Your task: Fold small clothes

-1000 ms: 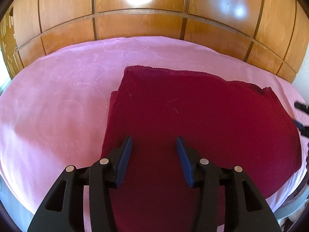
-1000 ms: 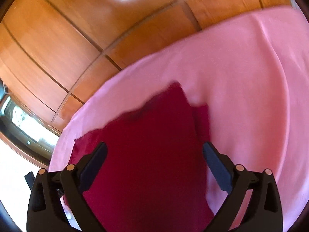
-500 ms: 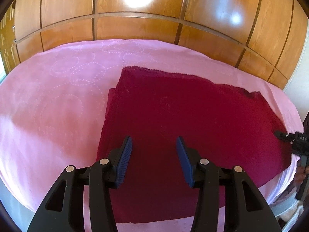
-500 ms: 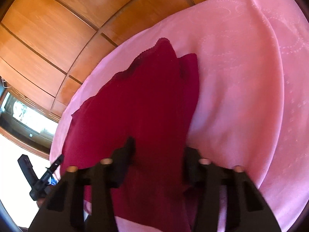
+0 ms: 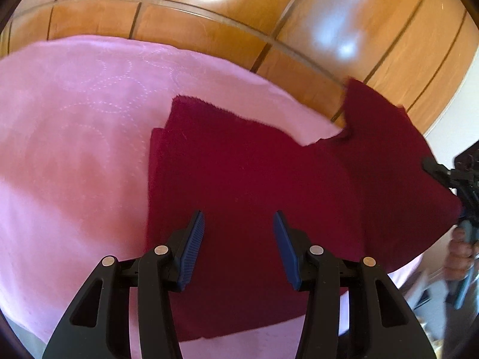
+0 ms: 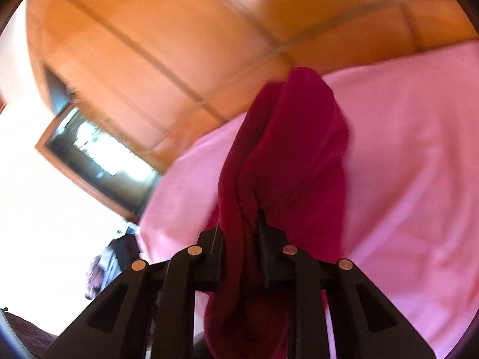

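Observation:
A dark red cloth point(image 5: 254, 173) lies folded on a pink bedspread point(image 5: 74, 137). My left gripper point(image 5: 239, 233) is open and hovers over the cloth's near part, touching nothing. My right gripper point(image 6: 239, 239) is shut on the cloth's right edge point(image 6: 287, 155) and holds it lifted off the bed, so the cloth hangs bunched between the fingers. In the left wrist view the right gripper point(image 5: 461, 185) shows at the far right with the raised corner point(image 5: 386, 137).
A polished wooden panelled wall point(image 5: 269, 15) stands right behind the bed. The pink bedspread point(image 6: 413, 137) spreads to the right in the right wrist view. A window or framed opening point(image 6: 98, 155) is at the left there. The bed's near edge point(image 5: 269, 341) is close below the left gripper.
My right gripper closed on the cloth's right edge and lifted it off the bed. The left gripper stayed open and shifted slightly left over the cloth.

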